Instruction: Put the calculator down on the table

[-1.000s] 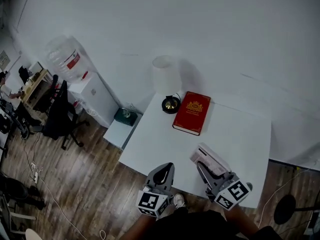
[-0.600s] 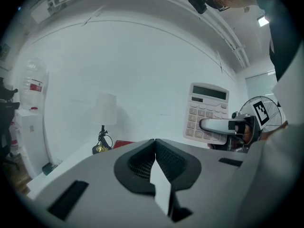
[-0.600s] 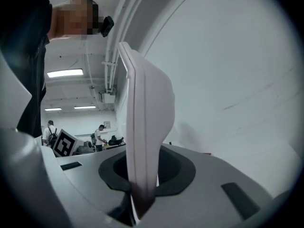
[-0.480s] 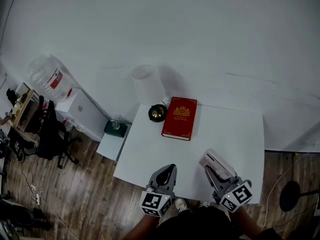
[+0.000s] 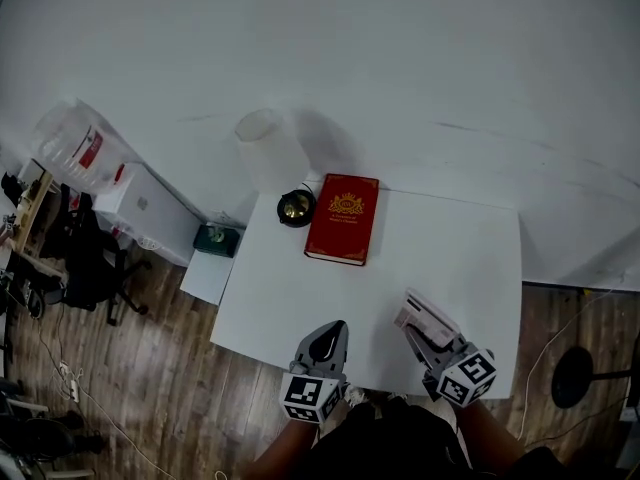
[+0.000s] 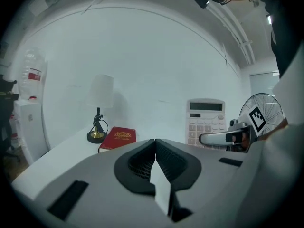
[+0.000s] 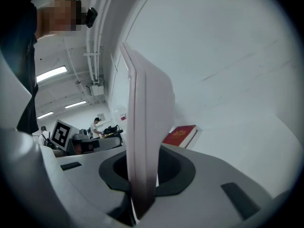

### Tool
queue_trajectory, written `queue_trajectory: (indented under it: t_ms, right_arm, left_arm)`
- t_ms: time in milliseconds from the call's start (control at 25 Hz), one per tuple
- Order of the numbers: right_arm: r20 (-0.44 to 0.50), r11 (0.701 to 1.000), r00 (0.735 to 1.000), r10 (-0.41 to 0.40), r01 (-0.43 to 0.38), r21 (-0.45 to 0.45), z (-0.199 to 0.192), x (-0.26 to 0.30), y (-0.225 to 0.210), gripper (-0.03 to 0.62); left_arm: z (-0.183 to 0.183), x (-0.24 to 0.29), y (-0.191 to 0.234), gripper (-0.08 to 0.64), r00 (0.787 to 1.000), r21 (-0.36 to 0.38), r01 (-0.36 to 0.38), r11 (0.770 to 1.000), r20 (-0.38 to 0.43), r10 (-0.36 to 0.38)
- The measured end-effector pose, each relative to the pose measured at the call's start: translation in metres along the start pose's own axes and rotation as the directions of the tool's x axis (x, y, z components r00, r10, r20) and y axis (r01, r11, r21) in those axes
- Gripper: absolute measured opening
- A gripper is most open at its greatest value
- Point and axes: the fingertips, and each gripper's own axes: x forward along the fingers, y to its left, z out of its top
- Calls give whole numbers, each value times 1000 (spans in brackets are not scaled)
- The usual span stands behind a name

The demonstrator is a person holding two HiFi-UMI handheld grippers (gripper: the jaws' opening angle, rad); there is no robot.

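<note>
A white calculator (image 5: 424, 318) stands on edge in my right gripper (image 5: 422, 340), which is shut on its lower end over the near right part of the white table (image 5: 470, 258). In the right gripper view the calculator (image 7: 145, 122) rises edge-on between the jaws of the right gripper (image 7: 142, 179). The left gripper view shows the calculator's keys and display (image 6: 205, 120) facing left. My left gripper (image 5: 328, 336) hovers at the table's near edge, shut with nothing in it; the left gripper (image 6: 155, 148) shows its jaws meeting.
A red book (image 5: 342, 218) lies at the table's far left, next to a lamp base (image 5: 296, 208) with a white shade (image 5: 266, 148). Left of the table stand a water dispenser (image 5: 75, 148) and a dark office chair (image 5: 85, 263). A floor fan (image 5: 572, 373) is at the right.
Both grippers have sunk toward the table's near edge. The calculator stays upright in the right gripper. The head view has shifted, so the table sits further left in the picture.
</note>
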Motion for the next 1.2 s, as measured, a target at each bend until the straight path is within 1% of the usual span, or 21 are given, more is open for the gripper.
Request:
queue_trajectory:
  t_ms: [160, 280, 360, 440, 560, 720, 800, 960, 1120, 1200]
  right_arm:
    - [-82, 997, 996, -28, 34, 76, -35, 4, -24, 87]
    - [-143, 988, 990, -16, 38, 151, -61, 4, -32, 87]
    - [-200, 975, 980, -3, 47, 215, -83, 2, -37, 87]
    - [-268, 958, 963, 8, 69, 279, -106, -1, -41, 87]
    - [-359, 933, 933, 29, 103, 345, -136, -4, -43, 87]
    - [-457, 909, 888, 48, 151, 388, -161, -5, -47, 87]
    - [-478, 900, 876, 64, 156, 406, -166, -4, -46, 87]
    - [-501, 886, 861, 89, 161, 435, -174, 0, -46, 89]
    - [-519, 858, 851, 76, 209, 469, -182, -1, -49, 94]
    - [-533, 852, 844, 64, 232, 470, -186, -3, -53, 101]
  left_arm:
    - [-15, 5, -2, 20, 999, -11, 3, 1000, -41, -3]
    - [-22, 7, -3, 20, 1000, -18, -5, 1000, -30, 5]
    - [-26, 9, -7, 20, 1000, -24, -1, 1000, -31, 0]
    - [-31, 10, -12, 20, 999, -31, 6, 1000, -39, -7]
    - [-39, 11, -16, 20, 998, -31, 13, 999, -56, -14]
    - [-44, 14, -18, 20, 997, -29, 15, 999, -70, -17]
    - [-47, 16, -21, 20, 997, -29, 19, 999, -78, -22]
    - [-52, 19, -28, 20, 995, -26, 36, 999, -90, -39]
    - [-54, 19, -30, 20, 994, -33, 41, 999, -98, -44]
    - [-55, 19, -30, 20, 994, -37, 45, 998, -102, -49]
